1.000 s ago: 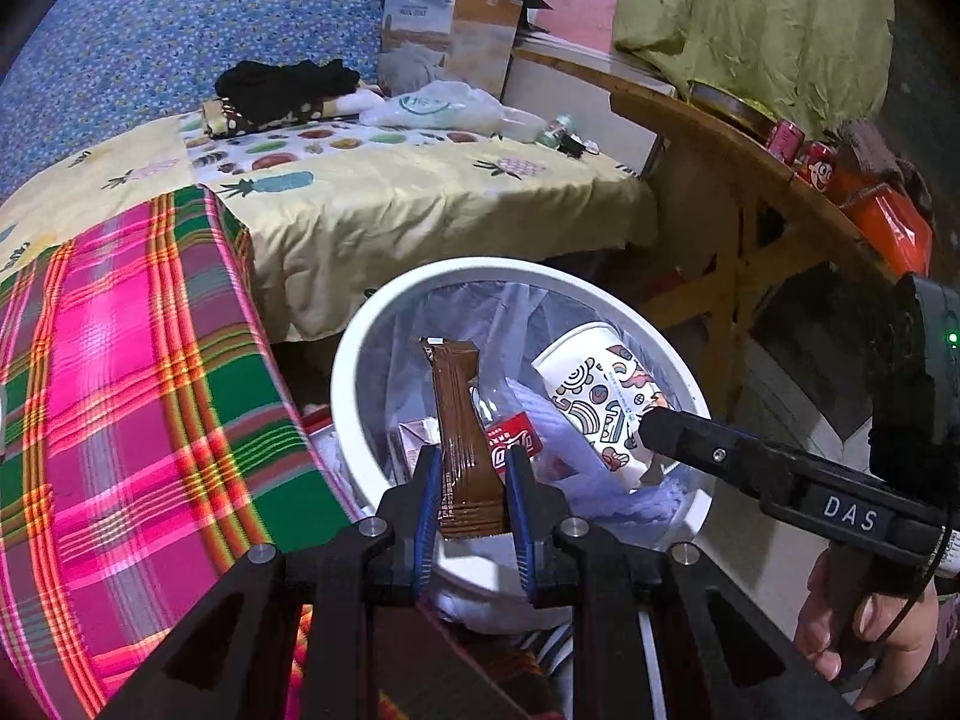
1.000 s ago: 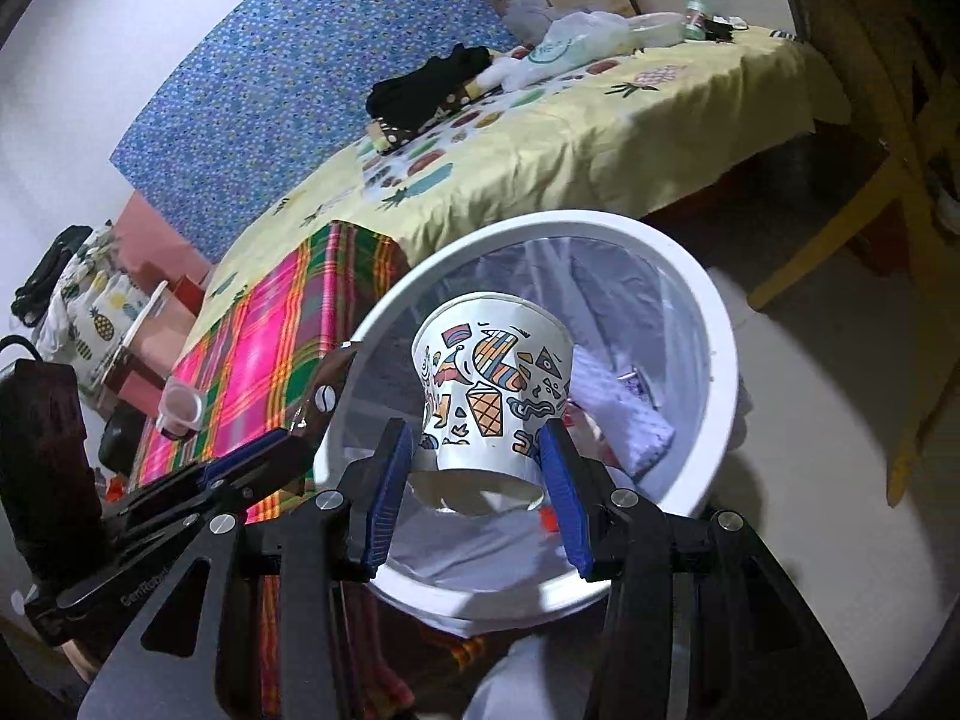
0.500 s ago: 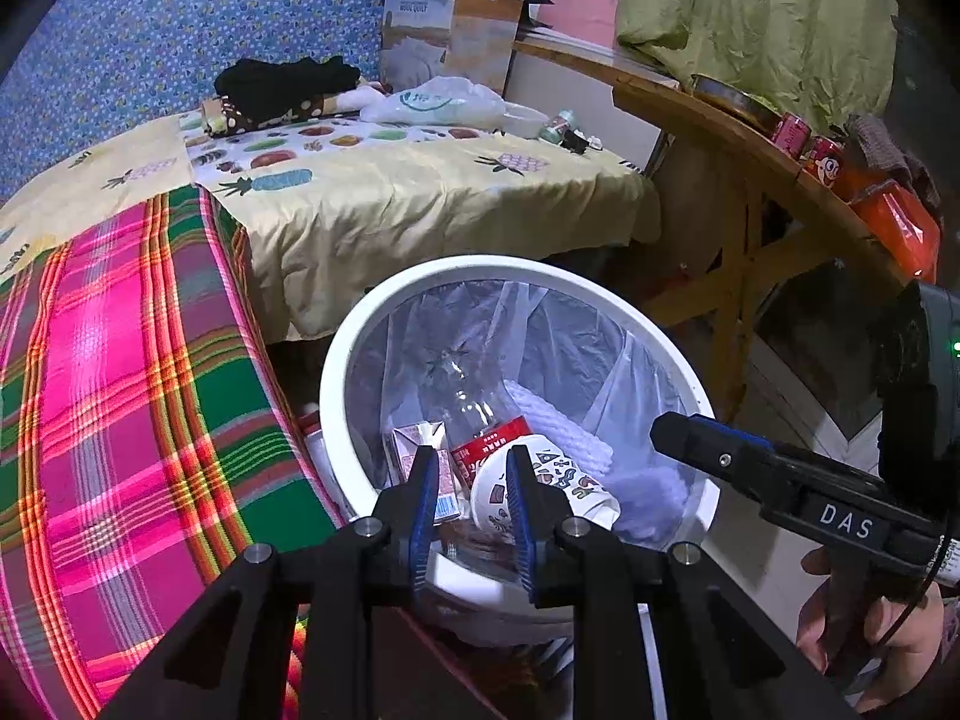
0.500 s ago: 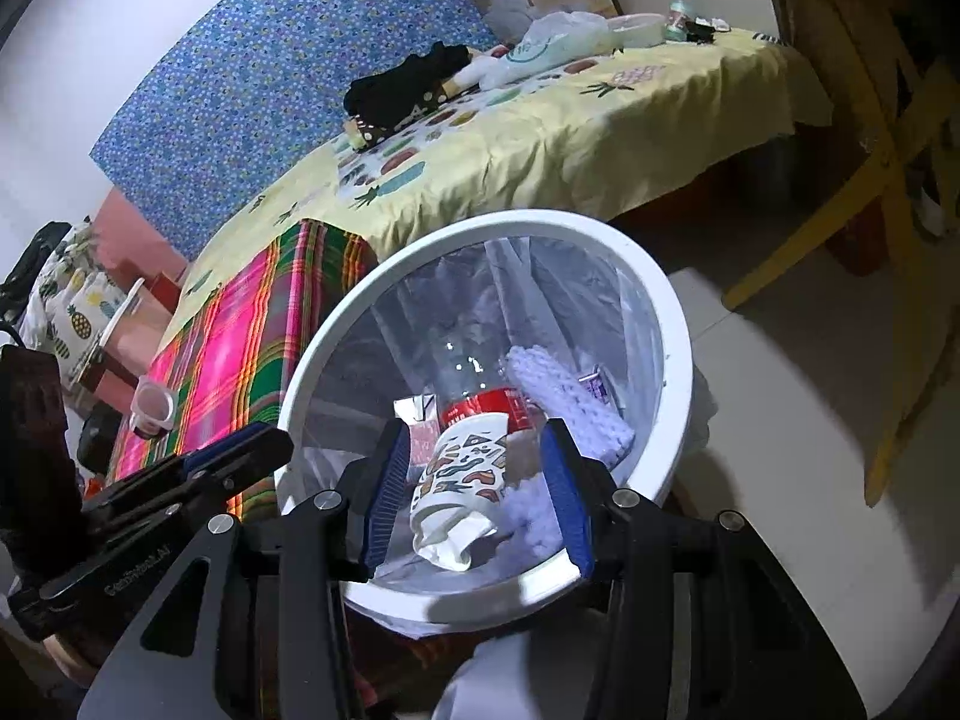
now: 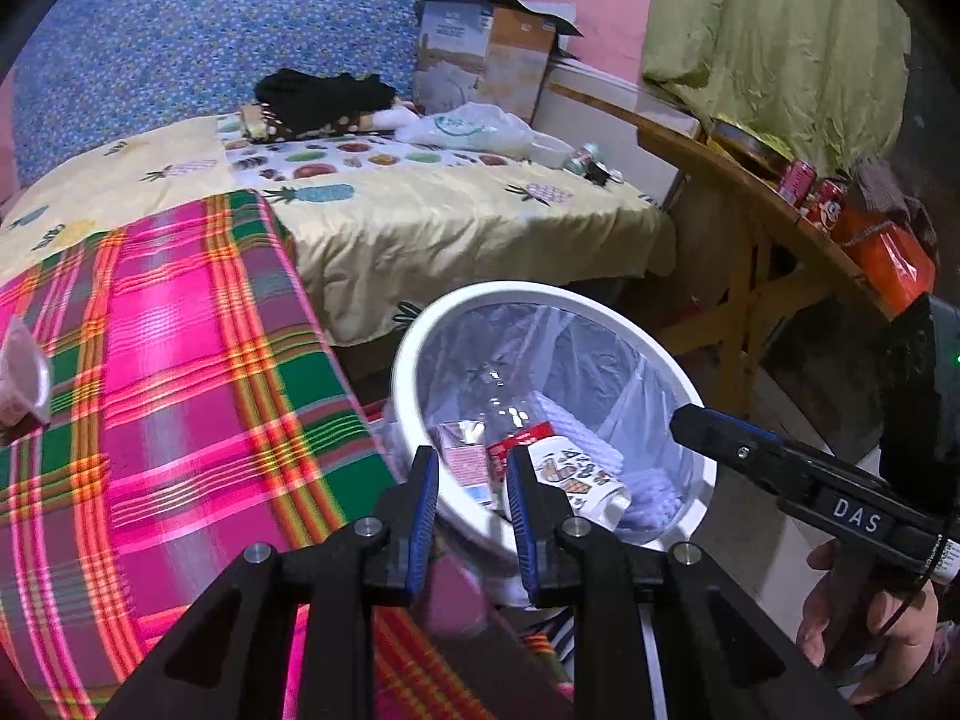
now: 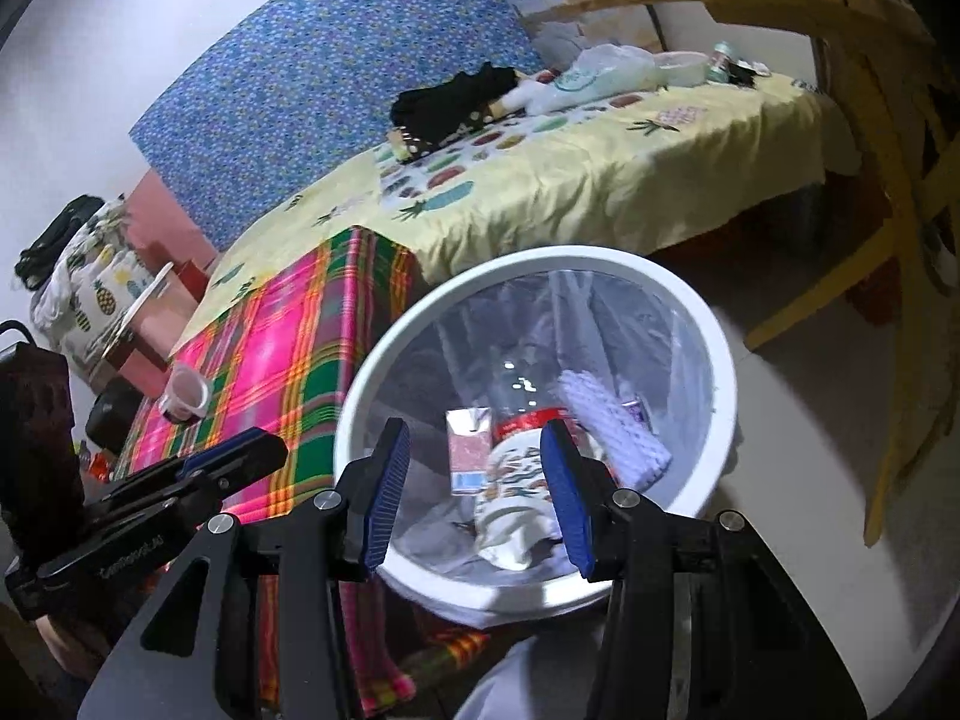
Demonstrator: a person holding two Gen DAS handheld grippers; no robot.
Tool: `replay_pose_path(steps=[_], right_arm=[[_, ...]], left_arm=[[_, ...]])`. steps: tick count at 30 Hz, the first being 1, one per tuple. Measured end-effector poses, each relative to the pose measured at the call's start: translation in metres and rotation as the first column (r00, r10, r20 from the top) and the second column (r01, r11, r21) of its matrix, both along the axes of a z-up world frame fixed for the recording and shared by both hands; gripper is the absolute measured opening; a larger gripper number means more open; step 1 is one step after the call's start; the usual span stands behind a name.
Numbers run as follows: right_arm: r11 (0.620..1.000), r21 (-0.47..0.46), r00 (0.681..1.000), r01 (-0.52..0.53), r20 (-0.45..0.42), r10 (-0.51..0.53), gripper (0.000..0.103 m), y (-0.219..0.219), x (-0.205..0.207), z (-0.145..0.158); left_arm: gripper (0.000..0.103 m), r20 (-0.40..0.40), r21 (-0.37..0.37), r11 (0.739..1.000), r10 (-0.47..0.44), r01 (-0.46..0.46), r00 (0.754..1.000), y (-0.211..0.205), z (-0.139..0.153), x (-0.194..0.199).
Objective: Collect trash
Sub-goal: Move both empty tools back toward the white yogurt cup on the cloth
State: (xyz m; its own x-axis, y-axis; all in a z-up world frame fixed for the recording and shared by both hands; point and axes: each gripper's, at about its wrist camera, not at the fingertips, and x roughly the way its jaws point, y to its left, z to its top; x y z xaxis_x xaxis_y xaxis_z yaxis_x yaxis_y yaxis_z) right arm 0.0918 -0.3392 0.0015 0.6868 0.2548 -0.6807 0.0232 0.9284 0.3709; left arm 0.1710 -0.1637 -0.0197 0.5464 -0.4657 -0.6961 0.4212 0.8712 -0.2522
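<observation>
The left claw (image 5: 471, 501) hung over the near rim of the white bin (image 5: 420, 330), its blue pads drawn close together with nothing between them. The right claw (image 6: 477, 489) was held above the same bin, its pads standing apart and gripping nothing.

Inside the bin, which was lined with a clear bag, lay the patterned paper cup (image 6: 510, 486) on its side near the front wall. Behind it rested a clear plastic bottle with a red label (image 6: 528, 414), and to its left a small carton (image 6: 468, 450). A pale knobbly item (image 6: 612, 426) lay against the right wall.

The bin stood on the floor at the corner of the bed, just beside the pink and green plaid cloth (image 5: 180, 372). On that cloth, toward its left edge, sat a small clear plastic cup (image 6: 183, 399). A person's hand (image 5: 864, 618) held the right tool's handle at the lower right of the left wrist view.
</observation>
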Motion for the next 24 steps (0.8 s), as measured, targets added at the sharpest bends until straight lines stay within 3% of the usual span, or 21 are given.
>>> replay_pose_path(steps=[12, 24], right_arm=[[0.99, -0.001, 0.99, -0.141, 0.012, 0.141, 0.047, 0.046, 0.005, 0.007], [0.954, -0.05, 0.954, -0.297, 0.034, 0.299, 0.047, 0.104, 0.012, 0.019]], left_arm=[[0.023, 0.034, 0.013, 0.989, 0.145, -0.145, 0.989, 0.061, 0.004, -0.023], [0.023, 0.055, 0.023, 0.946, 0.322, -0.323, 0.945, 0.136, 0.008, -0.039]])
